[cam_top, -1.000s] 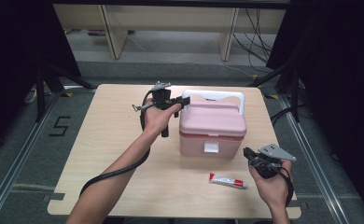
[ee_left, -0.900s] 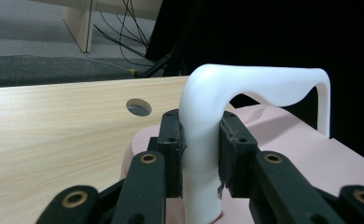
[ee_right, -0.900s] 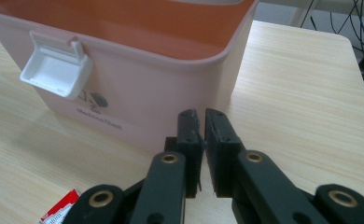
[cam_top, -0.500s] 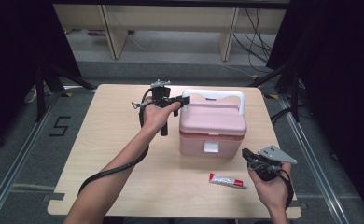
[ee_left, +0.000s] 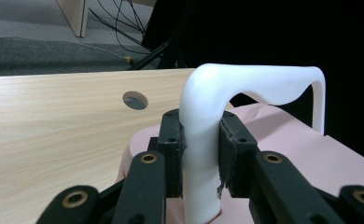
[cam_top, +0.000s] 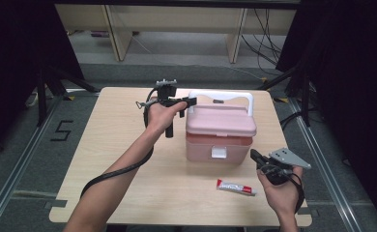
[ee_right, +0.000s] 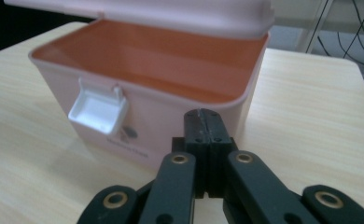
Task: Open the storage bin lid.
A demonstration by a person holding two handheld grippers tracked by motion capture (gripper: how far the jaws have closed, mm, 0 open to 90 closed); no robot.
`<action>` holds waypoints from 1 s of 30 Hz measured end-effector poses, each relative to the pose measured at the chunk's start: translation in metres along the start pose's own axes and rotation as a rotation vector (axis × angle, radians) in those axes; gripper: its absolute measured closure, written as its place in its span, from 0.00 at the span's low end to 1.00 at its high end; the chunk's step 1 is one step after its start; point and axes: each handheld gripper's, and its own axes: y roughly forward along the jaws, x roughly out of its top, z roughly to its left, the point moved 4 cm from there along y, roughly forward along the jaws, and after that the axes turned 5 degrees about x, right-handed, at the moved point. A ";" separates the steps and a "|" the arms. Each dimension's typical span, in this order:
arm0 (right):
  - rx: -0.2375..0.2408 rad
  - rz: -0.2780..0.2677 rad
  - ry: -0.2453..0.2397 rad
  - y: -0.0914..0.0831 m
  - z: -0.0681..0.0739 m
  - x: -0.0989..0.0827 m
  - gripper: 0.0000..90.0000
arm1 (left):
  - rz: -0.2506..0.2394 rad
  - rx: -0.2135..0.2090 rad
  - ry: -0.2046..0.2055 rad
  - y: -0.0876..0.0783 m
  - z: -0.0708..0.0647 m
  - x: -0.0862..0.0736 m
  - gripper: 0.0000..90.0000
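High view: the left gripper (cam_top: 189, 102) clamps the white handle (cam_top: 220, 95) of the pink box (cam_top: 219, 140) mid-table, lid (cam_top: 220, 121) propped ajar. The right gripper (cam_top: 255, 155), jaws just closed together on nothing, waits beside a tube (cam_top: 235, 187). A slipping clamp could drop the lid.

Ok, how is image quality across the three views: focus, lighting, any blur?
High view: evenly lit table, sharp, dark surroundings. Left gripper view: white handle crisp, slightly bright, backdrop black. Right gripper view: pink box a little soft, its raised lid blurred at the top edge, no glare.
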 end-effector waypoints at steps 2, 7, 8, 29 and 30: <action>0.002 -0.005 0.022 0.002 0.000 0.005 1.00 | 0.003 0.000 -0.002 0.000 0.000 0.001 0.81; -0.003 -0.027 0.010 0.011 -0.005 0.015 1.00 | 0.011 -0.002 -0.001 0.000 0.001 0.002 0.81; -0.002 -0.024 0.027 0.012 -0.005 0.017 1.00 | 0.011 -0.004 -0.002 0.000 0.001 0.002 0.81; -0.023 -0.037 -0.024 0.026 -0.010 0.033 1.00 | -0.180 -0.086 0.349 -0.076 -0.019 -0.034 0.77; -0.019 -0.034 0.004 0.026 -0.007 0.033 1.00 | -0.169 -0.095 0.369 -0.080 -0.021 -0.042 0.83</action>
